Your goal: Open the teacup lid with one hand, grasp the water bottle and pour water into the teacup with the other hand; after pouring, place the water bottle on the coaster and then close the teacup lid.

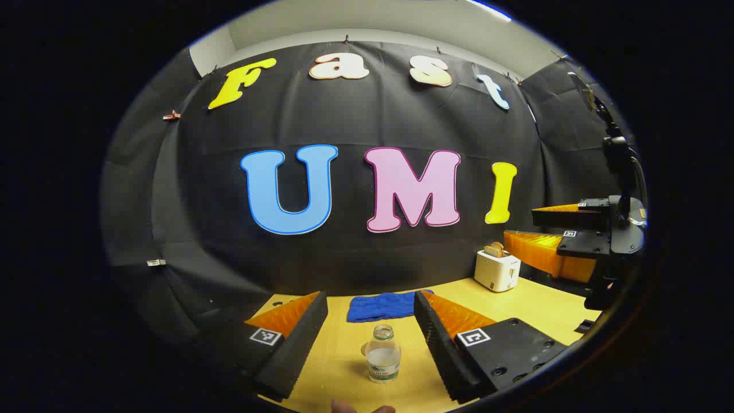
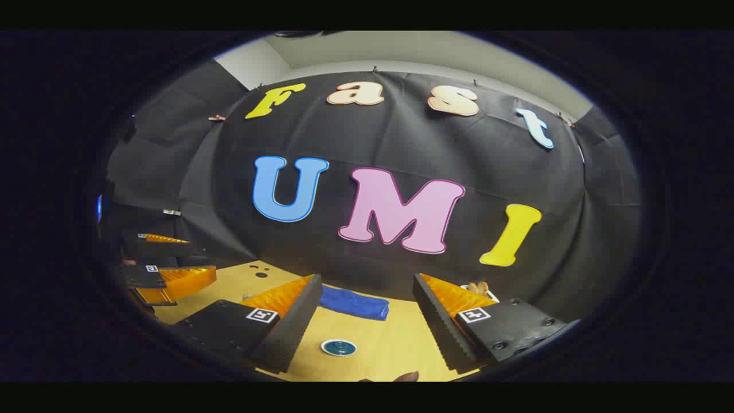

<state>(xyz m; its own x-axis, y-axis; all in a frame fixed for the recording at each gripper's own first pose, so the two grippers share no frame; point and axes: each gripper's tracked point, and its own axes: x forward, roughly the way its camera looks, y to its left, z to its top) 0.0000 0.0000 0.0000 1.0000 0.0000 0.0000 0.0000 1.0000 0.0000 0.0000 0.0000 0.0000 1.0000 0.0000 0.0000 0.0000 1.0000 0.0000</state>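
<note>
A blue cloth (image 1: 381,307) lies crumpled at the back of the yellow counter (image 1: 539,304), close to the black wall. Off to its right, well apart, a white toaster (image 1: 496,271) stands with bread (image 1: 495,249) sticking out of its top.

A staged recording booth is standing in for a kitchen corner: black cloth (image 1: 355,252) is hanging as the back wall and wrapping round the sides, clipped up beneath a pale ceiling (image 1: 390,28). A light wooden surface (image 1: 338,355) is carrying household props, with a white toaster (image 1: 496,269) holding bread at 2 o'clock and a folded blue towel (image 1: 379,306) lying at 12 o'clock.
</note>
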